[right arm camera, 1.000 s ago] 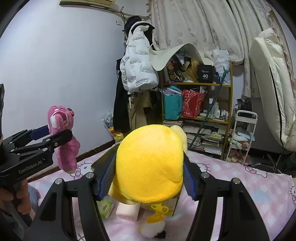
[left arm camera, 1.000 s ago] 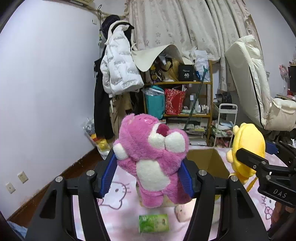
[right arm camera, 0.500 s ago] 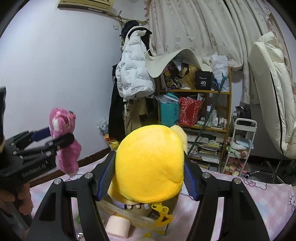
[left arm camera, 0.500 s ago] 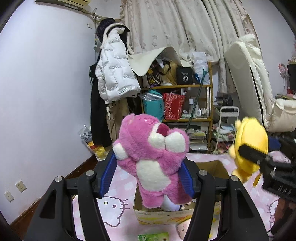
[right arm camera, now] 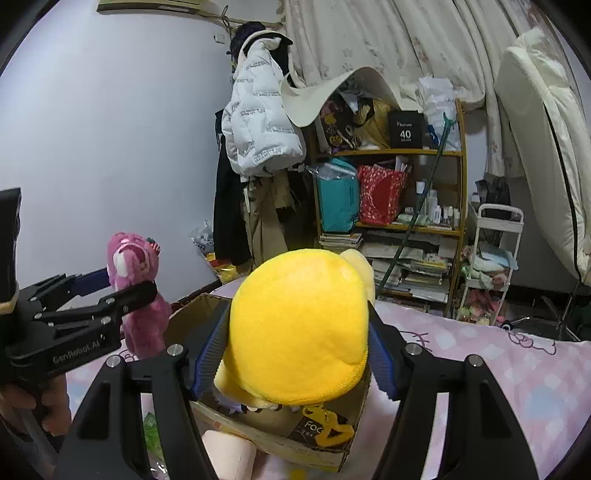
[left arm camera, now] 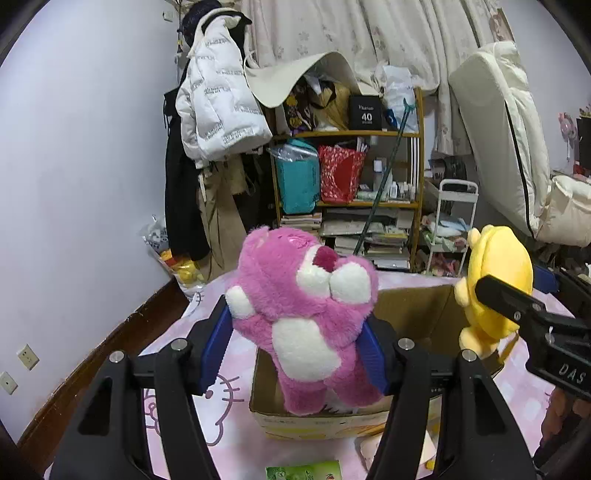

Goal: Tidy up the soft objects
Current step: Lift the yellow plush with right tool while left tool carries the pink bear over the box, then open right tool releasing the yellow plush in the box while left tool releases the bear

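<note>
A white quilted puffer jacket (left arm camera: pixel 218 107) is hanging against the plain pale wall (left arm camera: pixel 81 155). Beside it, a cluttered wooden shelf unit (left arm camera: pixel 351 184) is standing under patterned cream curtains (left arm camera: pixel 369 33).

Legible markings: "40" on the black box (left arm camera: pixel 365 113) on the shelf's top board; "DAS" on the right gripper (left arm camera: pixel 571 376) body, left-wrist view; "GenRobot.AI" on the left gripper (right arm camera: pixel 77 350) body, right-wrist view. The white jacket's (left arm camera: pixel 218 107) repeated print is unreadable.

The pink bear (left arm camera: pixel 306 317) hides most of your cardboard box's (left arm camera: pixel 317 421) inside; the green packet (left arm camera: pixel 303 472) is cut off by the bottom edge.
</note>
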The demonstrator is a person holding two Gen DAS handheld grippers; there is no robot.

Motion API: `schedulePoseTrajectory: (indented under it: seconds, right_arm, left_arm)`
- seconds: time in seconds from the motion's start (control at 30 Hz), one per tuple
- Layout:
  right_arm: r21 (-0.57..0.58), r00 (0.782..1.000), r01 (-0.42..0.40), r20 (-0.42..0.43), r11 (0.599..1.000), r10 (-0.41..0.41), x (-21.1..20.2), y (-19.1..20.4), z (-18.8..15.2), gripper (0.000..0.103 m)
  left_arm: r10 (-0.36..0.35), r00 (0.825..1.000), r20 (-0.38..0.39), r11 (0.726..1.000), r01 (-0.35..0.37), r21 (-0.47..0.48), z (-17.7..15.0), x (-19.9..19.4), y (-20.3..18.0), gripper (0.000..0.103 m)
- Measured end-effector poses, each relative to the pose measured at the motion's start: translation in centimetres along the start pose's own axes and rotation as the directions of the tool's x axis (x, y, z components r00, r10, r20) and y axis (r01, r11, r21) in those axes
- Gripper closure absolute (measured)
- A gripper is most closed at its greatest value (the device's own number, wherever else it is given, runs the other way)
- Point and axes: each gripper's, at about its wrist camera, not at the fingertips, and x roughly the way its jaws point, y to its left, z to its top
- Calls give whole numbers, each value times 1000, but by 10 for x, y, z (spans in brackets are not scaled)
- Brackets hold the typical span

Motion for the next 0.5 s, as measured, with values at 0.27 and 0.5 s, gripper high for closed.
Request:
schedulePoseTrajectory:
  seconds: [0.27, 0.5]
  right_arm:
    - [10, 998, -6, -64, 1000, 6, 20, -6, -14, 30]
    - [15, 995, -9, -96, 1000, 10, 28, -6, -18, 27]
  left_arm:
    - [-46, 998, -49, 998, 45, -32, -10, 17, 3, 37]
    - [-46, 996, -73, 998, 43, -40, -17, 25, 5, 35]
